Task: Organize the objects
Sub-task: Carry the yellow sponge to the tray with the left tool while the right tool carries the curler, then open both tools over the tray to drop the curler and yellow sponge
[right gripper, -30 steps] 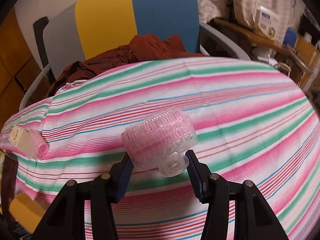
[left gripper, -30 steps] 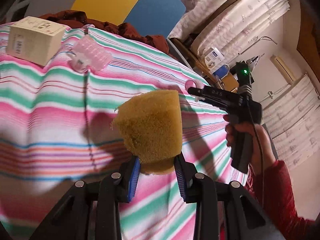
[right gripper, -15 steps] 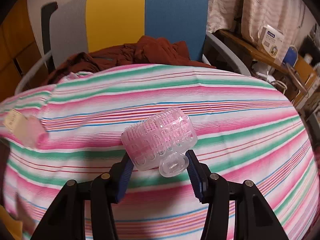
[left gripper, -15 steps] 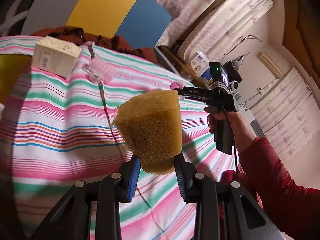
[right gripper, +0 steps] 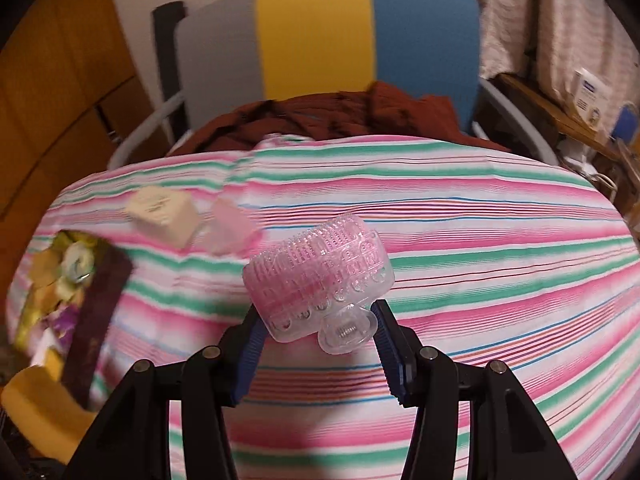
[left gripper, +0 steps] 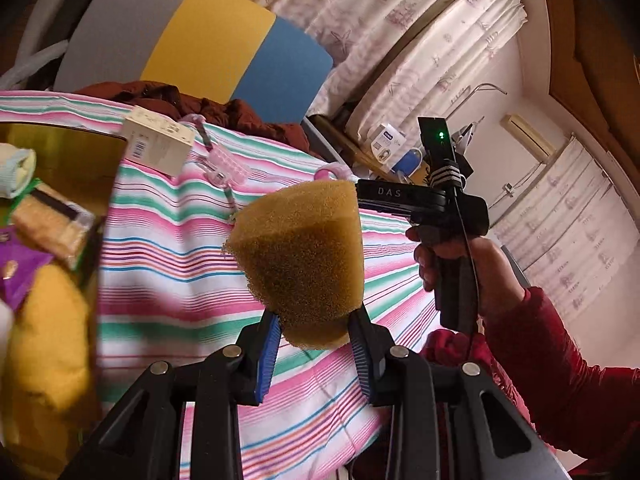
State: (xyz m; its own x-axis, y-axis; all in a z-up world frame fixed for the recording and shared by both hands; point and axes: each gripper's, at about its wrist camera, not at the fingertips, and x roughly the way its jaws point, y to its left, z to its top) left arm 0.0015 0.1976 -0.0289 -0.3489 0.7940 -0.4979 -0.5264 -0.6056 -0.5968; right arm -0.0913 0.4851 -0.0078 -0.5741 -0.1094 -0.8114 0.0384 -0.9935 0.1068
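Observation:
My left gripper (left gripper: 314, 338) is shut on a tan sponge (left gripper: 302, 258) and holds it above the striped tablecloth (left gripper: 176, 280). My right gripper (right gripper: 318, 334) is shut on a clear pink plastic brush (right gripper: 320, 280) and holds it above the cloth (right gripper: 480, 240). The right gripper's black handle (left gripper: 424, 200) and the hand in a red sleeve show at the right of the left wrist view. A cream box (left gripper: 158, 146) and a second pink plastic piece (left gripper: 226, 166) lie on the cloth; both also show in the right wrist view, the box (right gripper: 162, 216) beside the pink piece (right gripper: 232, 228).
A dark box full of mixed items (right gripper: 68, 292) stands at the table's left, also seen in the left wrist view (left gripper: 44, 216). A yellow sponge (right gripper: 44, 412) lies near it. A grey, yellow and blue chair (right gripper: 320, 36) with a brown cloth stands behind the table.
Both grippers have swung left with their loads still held. The box of mixed items has come into view at the left of both views.

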